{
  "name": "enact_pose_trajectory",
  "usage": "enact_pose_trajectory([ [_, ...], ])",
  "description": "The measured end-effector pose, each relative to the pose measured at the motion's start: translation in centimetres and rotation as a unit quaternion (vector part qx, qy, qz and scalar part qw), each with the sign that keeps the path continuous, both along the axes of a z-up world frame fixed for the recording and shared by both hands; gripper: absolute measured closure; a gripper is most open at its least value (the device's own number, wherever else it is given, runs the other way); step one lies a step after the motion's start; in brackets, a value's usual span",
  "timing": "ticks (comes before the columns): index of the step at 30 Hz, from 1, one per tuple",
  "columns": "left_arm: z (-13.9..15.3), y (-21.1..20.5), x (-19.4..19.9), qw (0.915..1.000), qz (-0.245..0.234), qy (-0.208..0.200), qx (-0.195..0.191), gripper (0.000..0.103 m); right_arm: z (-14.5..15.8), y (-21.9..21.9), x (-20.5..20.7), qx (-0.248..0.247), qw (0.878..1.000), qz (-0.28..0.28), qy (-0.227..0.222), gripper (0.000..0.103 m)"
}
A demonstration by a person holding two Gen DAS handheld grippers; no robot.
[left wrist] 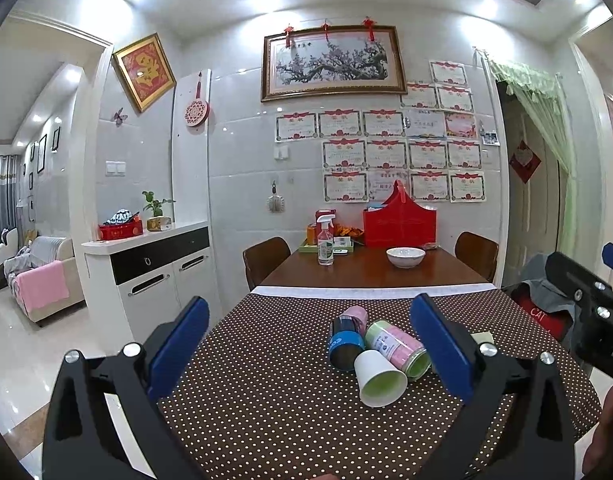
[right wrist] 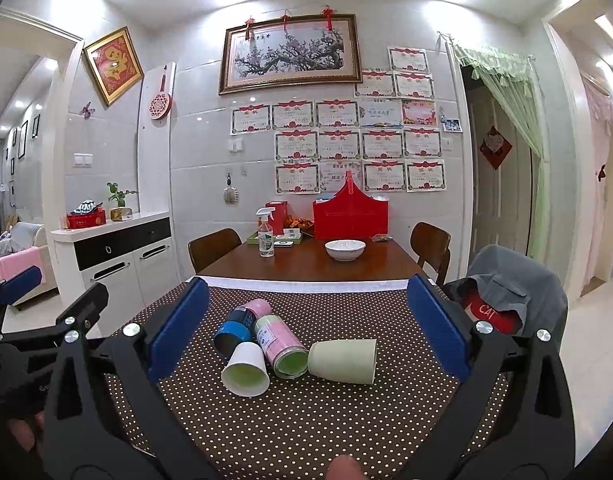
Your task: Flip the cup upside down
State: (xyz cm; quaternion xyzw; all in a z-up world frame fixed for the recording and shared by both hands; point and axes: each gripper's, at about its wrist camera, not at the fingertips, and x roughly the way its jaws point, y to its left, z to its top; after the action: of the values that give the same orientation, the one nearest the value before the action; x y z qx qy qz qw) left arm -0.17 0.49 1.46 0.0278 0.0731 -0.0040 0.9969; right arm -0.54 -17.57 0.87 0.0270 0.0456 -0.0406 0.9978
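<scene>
White cup (right wrist: 245, 369) lying sideways; left claw (left wrist: 309, 344), right claw (right wrist: 306, 326) agape, empty.

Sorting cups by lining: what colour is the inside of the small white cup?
Pale green inside the white cup, which lies on its side; the right wrist view shows it best.
</scene>
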Motion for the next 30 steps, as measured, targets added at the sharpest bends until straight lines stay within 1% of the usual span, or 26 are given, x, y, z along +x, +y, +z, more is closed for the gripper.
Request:
enact_pose_trajectory([
  [10,-0.3,-0.4,0.2,1.0000,-0.007,0.000,0.004,0.004,0.0,-0.3,0.2,0.002,1.000,-0.004,0.002,0.006],
  [20,-0.8,-0.5,1.1,0.9999,-0.009,0.012,0.004,0.004,-0.4,-0.6,1.1,0.005,1.000,-0.007,0.014,0.006],
  [30,-0.9,-0.4,1.4,0.9999,-0.006,0.009,0.002,0.004,-0.3,-0.2,1.1,-0.001,1.000,-0.004,0.009,0.006],
])
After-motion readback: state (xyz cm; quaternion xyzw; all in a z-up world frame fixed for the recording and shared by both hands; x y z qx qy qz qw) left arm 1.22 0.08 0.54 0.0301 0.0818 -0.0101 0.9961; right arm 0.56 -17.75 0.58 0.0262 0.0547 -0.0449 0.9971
